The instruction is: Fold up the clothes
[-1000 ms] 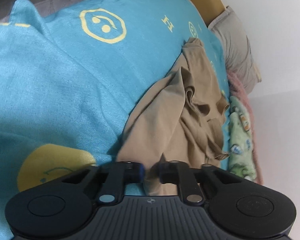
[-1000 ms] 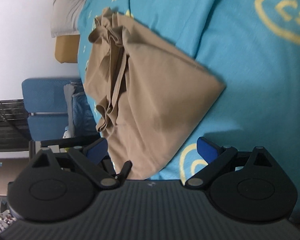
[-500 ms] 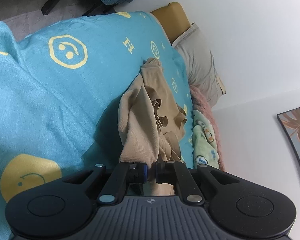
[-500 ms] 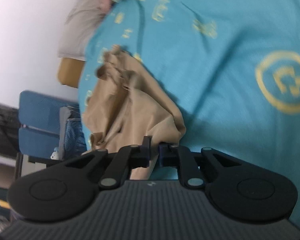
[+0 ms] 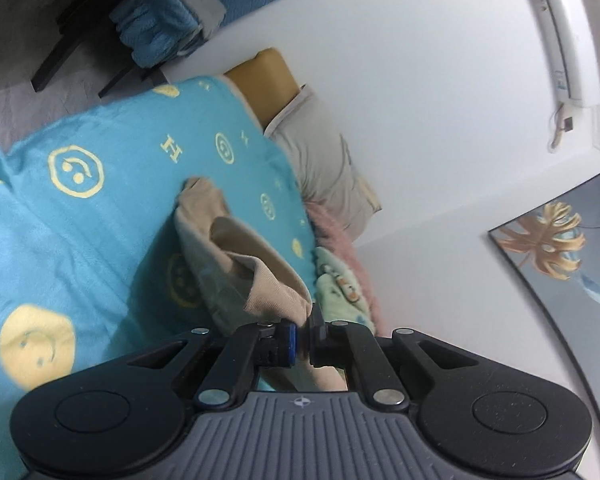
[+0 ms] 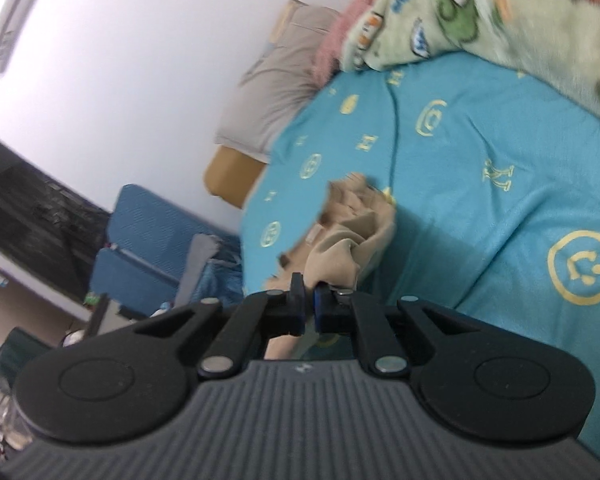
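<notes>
Left gripper (image 5: 303,340) jaws clenched on tan cloth garment (image 5: 236,256); right gripper (image 6: 309,308) jaws likewise pinch garment (image 6: 350,232), draping onto turquoise yellow-patterned bedspread (image 5: 100,216). Grey pillow (image 5: 320,160) beyond bedspread, against white wall (image 5: 420,80).

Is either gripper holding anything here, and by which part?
Both are. The left gripper and the right gripper are each shut on an edge of the tan garment, which trails down onto the blue bedspread.
</notes>
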